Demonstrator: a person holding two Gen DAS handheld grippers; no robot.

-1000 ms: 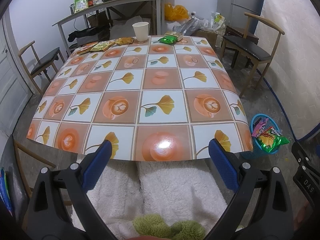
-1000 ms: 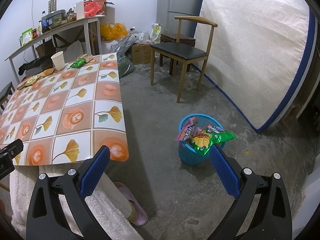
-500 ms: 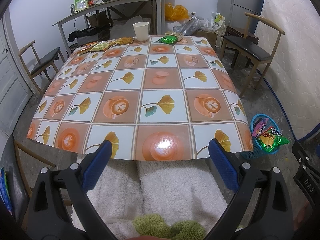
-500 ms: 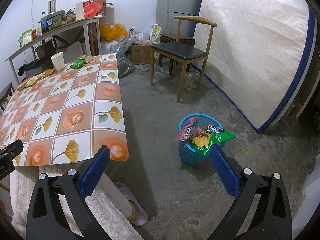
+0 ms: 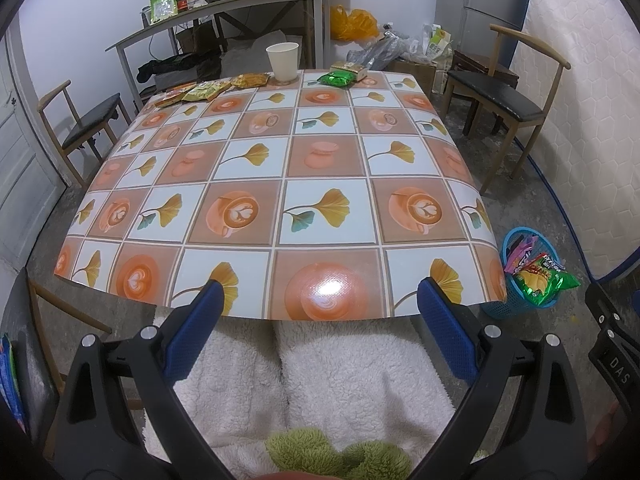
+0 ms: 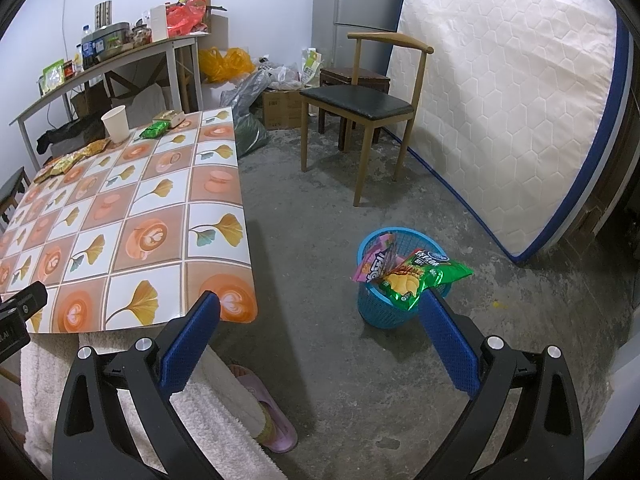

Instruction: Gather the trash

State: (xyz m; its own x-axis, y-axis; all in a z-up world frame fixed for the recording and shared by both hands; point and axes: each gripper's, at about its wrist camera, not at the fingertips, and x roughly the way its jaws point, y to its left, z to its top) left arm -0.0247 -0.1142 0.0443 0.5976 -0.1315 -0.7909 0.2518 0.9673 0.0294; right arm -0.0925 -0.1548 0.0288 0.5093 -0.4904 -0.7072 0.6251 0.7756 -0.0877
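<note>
Our left gripper (image 5: 318, 312) and right gripper (image 6: 320, 324) both hang with jaws wide apart, holding nothing. Far ahead of the left gripper, wrappers (image 5: 208, 90) lie in a row along the counter's (image 5: 320, 208) far edge beside a paper cup (image 5: 283, 61). Just ahead-right of the right gripper, a green chip bag (image 6: 420, 278) lies across the blue basket (image 6: 384, 312), its long axis pointing right.

Tablecloth (image 5: 320, 168): orange-brown and white checks, ginkgo leaves, latte cups. Basket (image 6: 376, 312): blue; inside, green chip bag (image 6: 420, 278) and pink wrapper (image 6: 374, 266). Far cup (image 5: 283, 60): white. Gripper fingers (image 5: 196, 334): blue pads, black frames. Mattress (image 6: 500, 100): white, blue trim.
</note>
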